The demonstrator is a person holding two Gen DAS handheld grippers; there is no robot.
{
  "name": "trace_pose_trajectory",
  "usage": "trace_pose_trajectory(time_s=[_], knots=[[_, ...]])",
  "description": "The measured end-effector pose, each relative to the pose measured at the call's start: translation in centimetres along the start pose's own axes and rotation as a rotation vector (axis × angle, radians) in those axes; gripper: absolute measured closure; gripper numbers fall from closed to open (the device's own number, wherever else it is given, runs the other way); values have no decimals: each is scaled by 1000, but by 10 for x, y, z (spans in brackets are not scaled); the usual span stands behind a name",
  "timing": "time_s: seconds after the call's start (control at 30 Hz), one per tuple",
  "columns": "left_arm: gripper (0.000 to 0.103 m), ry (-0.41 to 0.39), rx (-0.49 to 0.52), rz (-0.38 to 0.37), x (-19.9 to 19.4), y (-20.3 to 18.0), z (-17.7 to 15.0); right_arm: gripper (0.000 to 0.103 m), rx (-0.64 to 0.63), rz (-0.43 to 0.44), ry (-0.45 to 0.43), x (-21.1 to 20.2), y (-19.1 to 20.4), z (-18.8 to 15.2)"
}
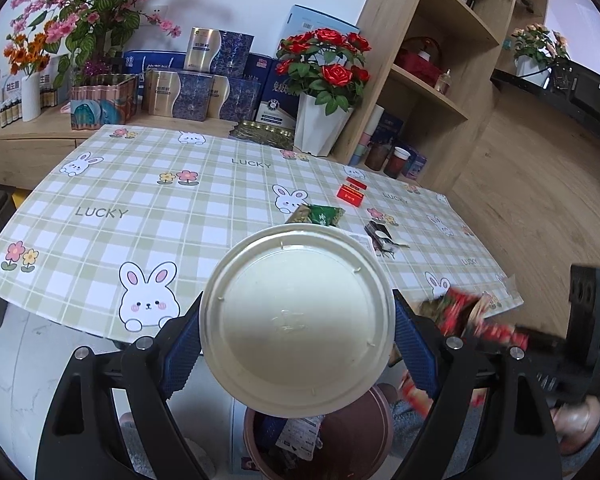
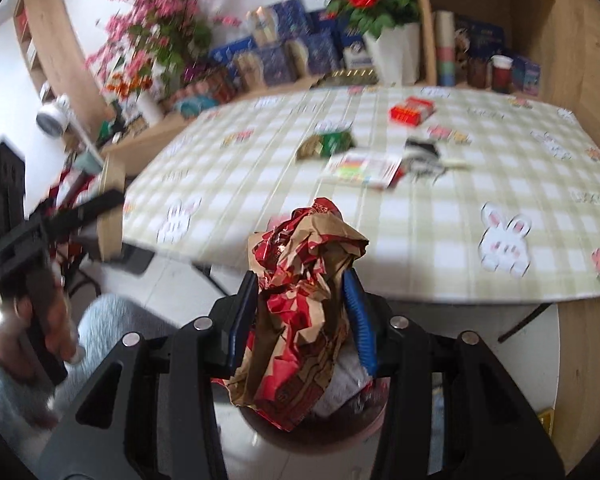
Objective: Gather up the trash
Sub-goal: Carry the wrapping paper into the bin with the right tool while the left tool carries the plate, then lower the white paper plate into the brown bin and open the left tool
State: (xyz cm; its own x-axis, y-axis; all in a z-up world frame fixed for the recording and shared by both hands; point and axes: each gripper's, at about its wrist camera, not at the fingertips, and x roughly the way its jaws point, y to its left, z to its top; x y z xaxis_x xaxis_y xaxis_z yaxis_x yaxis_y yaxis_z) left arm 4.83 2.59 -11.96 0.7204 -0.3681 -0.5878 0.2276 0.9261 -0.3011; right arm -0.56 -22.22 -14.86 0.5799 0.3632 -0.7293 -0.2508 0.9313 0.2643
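Note:
My left gripper [image 1: 298,334] is shut on a round cream paper bowl [image 1: 296,320], held bottom-up above a brown trash bin [image 1: 352,440] that holds wrappers. My right gripper [image 2: 302,312] is shut on a crumpled red and brown paper bag [image 2: 300,312], held over the same bin [image 2: 340,420]; the bag also shows in the left wrist view [image 1: 460,312]. On the checked tablecloth [image 2: 440,220] lie a red box [image 2: 412,110], a green wrapper [image 2: 326,144], a white printed packet [image 2: 364,168] and a black wrapper [image 2: 422,150].
The table's far edge holds a white pot of red roses [image 1: 324,120], a gold tray [image 1: 262,132] and stacked blue boxes [image 1: 204,92]. A wooden shelf [image 1: 440,80] stands at right. The bin sits on the floor below the table's near edge.

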Motion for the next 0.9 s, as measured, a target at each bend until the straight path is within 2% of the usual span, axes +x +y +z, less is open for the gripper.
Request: trace_pose_trajectory(time_s=[0.27, 0.43, 0.57, 0.63, 0.73, 0.9], knots=[[19, 28, -15, -7, -3, 2, -17, 58, -6, 2, 196, 56, 11, -47], [19, 40, -12, 2, -4, 4, -23, 57, 56, -76, 273, 93, -6, -64], [19, 48, -13, 11, -3, 6, -25, 52, 115, -80, 309, 106, -17, -72], [19, 54, -16, 12, -1, 7, -26, 46, 133, -90, 306, 106, -20, -71], [19, 61, -13, 9, 2, 6, -27, 44, 113, -88, 277, 103, -19, -66], [19, 77, 2, 2, 8, 1, -30, 34, 141, -72, 174, 79, -26, -46]])
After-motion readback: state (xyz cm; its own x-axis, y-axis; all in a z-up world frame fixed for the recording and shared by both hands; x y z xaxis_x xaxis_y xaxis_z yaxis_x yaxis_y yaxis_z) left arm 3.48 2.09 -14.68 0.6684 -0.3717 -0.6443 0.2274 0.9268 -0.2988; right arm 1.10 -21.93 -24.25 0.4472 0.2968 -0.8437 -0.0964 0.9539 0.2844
